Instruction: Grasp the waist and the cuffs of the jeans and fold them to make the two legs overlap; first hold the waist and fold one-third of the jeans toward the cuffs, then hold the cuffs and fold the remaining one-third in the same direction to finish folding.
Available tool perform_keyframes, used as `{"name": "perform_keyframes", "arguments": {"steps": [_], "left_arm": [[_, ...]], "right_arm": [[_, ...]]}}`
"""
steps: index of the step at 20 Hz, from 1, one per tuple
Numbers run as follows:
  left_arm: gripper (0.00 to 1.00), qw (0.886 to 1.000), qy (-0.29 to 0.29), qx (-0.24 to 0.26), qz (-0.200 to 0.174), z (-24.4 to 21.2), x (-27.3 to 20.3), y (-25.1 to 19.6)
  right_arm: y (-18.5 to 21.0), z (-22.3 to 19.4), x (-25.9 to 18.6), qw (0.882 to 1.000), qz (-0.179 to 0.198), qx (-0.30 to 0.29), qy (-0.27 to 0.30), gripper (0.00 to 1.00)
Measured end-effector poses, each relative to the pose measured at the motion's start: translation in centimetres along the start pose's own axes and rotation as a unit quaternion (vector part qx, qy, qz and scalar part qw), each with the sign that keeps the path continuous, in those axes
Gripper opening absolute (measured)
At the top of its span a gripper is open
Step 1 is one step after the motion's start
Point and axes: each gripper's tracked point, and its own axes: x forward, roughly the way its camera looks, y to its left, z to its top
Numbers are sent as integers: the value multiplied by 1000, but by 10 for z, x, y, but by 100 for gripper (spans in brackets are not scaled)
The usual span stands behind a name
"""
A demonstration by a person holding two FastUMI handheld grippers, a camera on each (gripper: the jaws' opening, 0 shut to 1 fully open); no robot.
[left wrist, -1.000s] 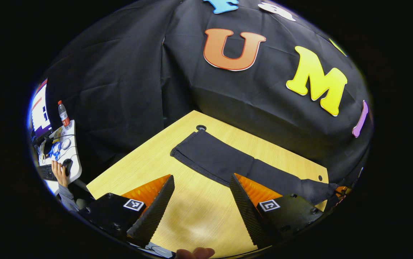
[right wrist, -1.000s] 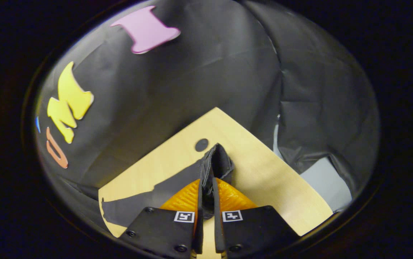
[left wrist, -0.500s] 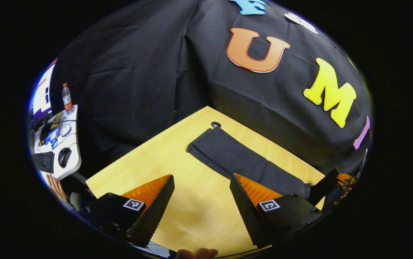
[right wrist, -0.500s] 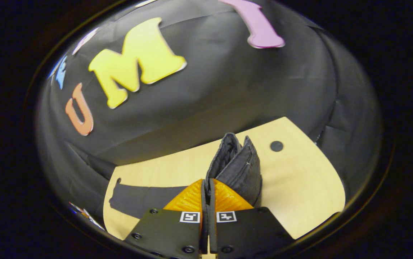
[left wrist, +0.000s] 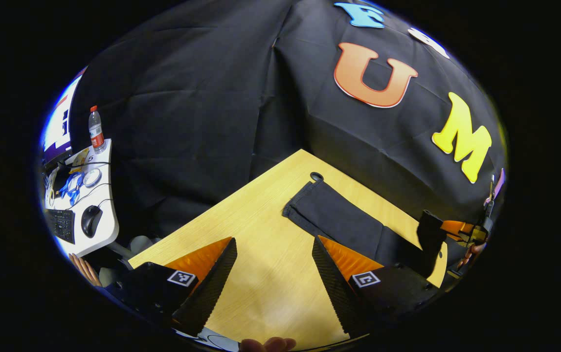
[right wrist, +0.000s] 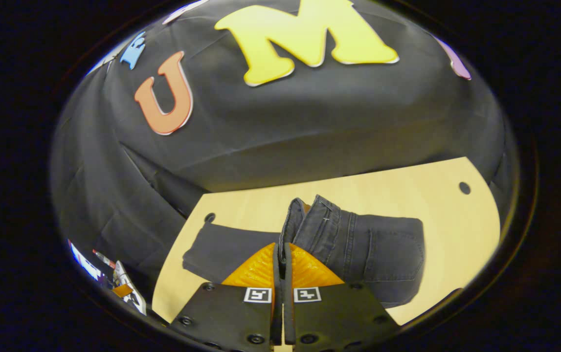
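Right gripper point(right wrist: 281, 254) pinches the jeans point(right wrist: 358, 249) waist above the table point(right wrist: 407, 190); left gripper point(left wrist: 273, 278) spread beside them, desk point(left wrist: 89, 205) beyond.

1. Left gripper view: the left gripper's point(left wrist: 273, 274) finger on the right covers the jeans point(left wrist: 344, 222) toward 5 o'clock.
2. Same view: the right gripper point(left wrist: 444, 230) sits at the 4 o'clock rim, partly cut off; grip unclear.
3. Right gripper view: the waist point(right wrist: 309, 230) fold pinched between the fingers is hidden.
4. The side desk point(left wrist: 104, 230) clutter at 9 o'clock is too small to identify.
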Motion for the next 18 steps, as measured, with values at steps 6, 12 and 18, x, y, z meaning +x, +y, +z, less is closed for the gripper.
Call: {"name": "perform_keyframes", "arguments": {"steps": [6, 12, 18], "left_arm": [[100, 999, 6, -34, 6, 5, 12, 34], [99, 999, 17, -49, -9, 13, 31, 33], [100, 992, 42, -104, -57, 16, 59, 0]], "right_arm": [[20, -61, 71, 998, -21, 15, 53, 0], [34, -102, 89, 996, -17, -18, 82, 5], [62, -95, 56, 996, 31, -27, 73, 56]]}}
